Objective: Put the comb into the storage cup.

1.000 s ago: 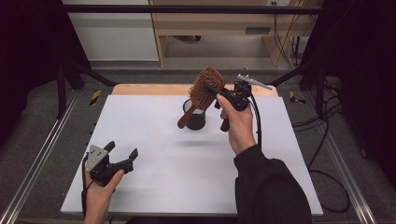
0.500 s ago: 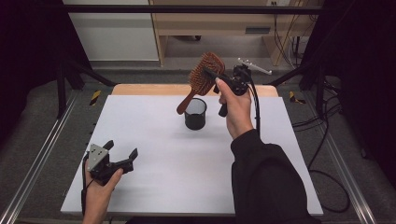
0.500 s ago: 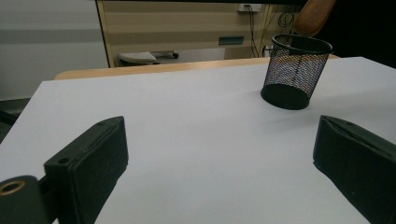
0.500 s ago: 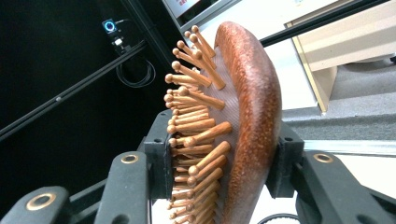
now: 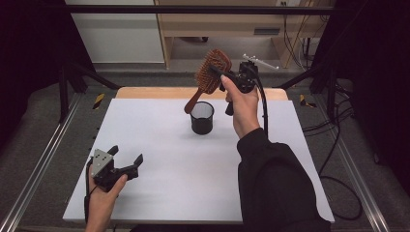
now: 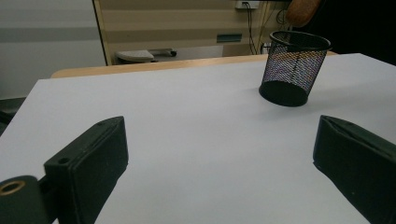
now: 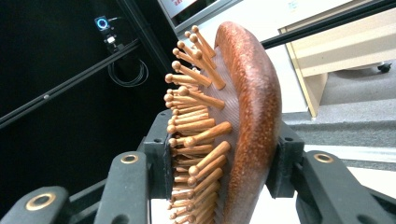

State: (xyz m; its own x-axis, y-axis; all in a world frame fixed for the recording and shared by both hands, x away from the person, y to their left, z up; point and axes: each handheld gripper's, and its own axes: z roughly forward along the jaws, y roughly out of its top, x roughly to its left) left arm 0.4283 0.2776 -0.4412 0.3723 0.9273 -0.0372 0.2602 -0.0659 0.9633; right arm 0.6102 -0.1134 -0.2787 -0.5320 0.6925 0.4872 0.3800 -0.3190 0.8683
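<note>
The right gripper pinches the wooden hairbrush by its head, bristles against one pad, handle hanging down over the mesh cup. Pins give uneven purchase, so the brush could swivel and knock the light cup over. The left gripper rests spread on the table.

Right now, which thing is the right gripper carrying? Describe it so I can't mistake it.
Look to the far middle of the white table, just above the black mesh cup. There the right gripper clamps a reddish-brown wooden hairbrush by its head, handle slanting down toward the cup; its wooden pegs set it apart.
</note>
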